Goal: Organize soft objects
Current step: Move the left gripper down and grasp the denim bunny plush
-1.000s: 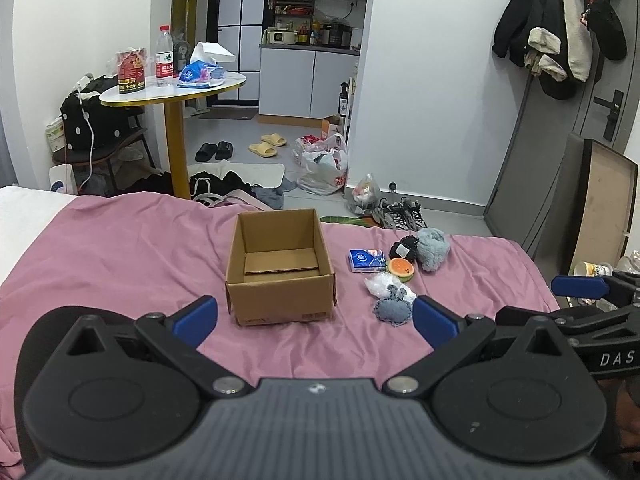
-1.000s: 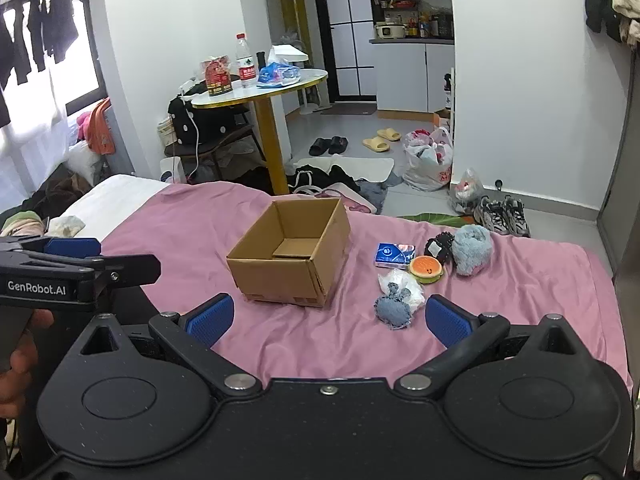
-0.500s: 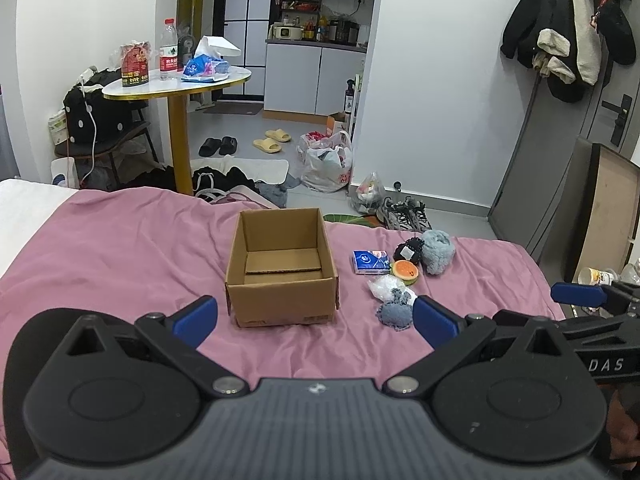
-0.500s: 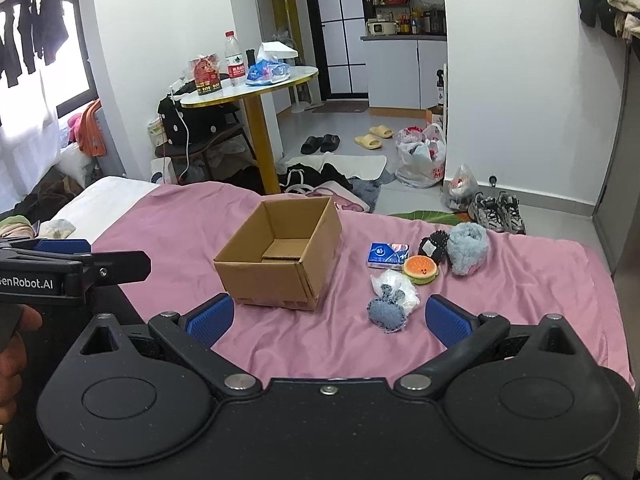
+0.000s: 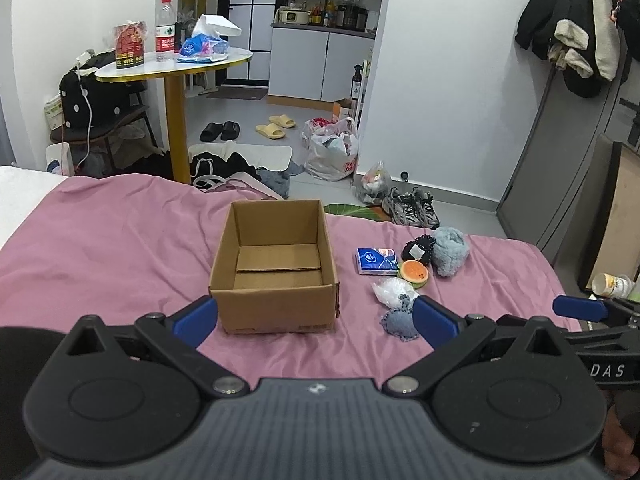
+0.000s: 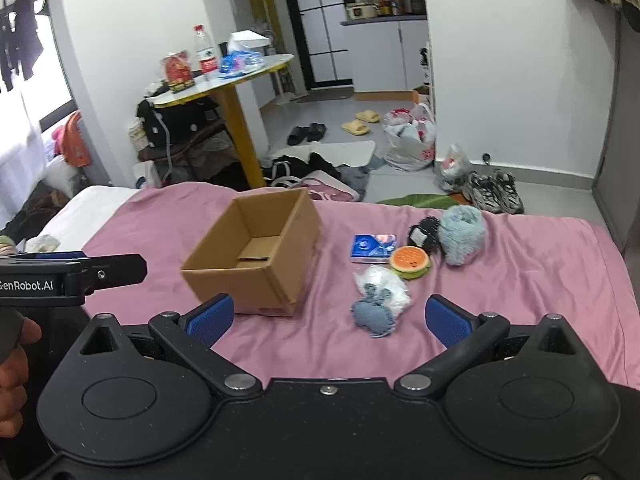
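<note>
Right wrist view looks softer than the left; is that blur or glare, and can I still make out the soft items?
Right wrist view: slight overall blur and bright window glare at the left edge, yet the grey plush stays legible. Left wrist view: sharper, evenly lit, the cardboard box crisp; fisheye bends the walls in both.

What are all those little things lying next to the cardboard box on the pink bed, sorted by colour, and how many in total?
Blue or blue-grey: 3 (tissue pack, fluffy ball, knitted pouch)
Black: 1 (fuzzy item)
Orange and green: 1 (fruit-slice toy)
White: 1 (crinkly bundle)
Total: 6, all outside the box.
</note>
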The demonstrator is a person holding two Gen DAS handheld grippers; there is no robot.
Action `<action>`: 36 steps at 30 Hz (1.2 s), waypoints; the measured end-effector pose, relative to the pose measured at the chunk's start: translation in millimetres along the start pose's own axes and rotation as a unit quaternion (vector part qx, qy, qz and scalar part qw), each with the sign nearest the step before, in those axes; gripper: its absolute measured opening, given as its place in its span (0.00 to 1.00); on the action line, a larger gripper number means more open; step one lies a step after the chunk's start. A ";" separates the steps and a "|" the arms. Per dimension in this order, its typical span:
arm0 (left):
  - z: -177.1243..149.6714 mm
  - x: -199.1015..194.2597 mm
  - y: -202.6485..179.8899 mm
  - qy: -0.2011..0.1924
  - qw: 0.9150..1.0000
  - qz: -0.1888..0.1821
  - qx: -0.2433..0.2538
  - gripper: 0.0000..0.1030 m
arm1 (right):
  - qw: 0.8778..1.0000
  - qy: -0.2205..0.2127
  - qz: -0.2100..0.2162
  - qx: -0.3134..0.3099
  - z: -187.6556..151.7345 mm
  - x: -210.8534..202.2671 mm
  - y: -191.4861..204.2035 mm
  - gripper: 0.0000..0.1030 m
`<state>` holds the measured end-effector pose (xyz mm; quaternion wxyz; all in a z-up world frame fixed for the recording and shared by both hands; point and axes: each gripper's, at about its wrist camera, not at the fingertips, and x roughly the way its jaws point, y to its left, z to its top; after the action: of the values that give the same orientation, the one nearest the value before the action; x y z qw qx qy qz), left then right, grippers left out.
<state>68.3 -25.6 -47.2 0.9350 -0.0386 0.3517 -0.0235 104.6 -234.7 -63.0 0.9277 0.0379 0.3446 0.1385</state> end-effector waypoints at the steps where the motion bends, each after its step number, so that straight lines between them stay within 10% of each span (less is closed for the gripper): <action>1: 0.9 4.6 -1.4 0.001 1.000 0.003 0.002 1.00 | 1.000 0.000 -0.002 0.002 -0.2 3.8 -3.6 1.00; 36: 0.2 168.3 -86.7 0.107 0.992 -0.046 0.054 0.85 | 0.962 0.134 0.066 0.228 6.0 156.1 -126.6 0.69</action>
<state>193.5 -123.9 -149.8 0.8907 -0.0015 0.4458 -0.0893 250.7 -311.7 -177.6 0.8288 0.2517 0.4850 0.1207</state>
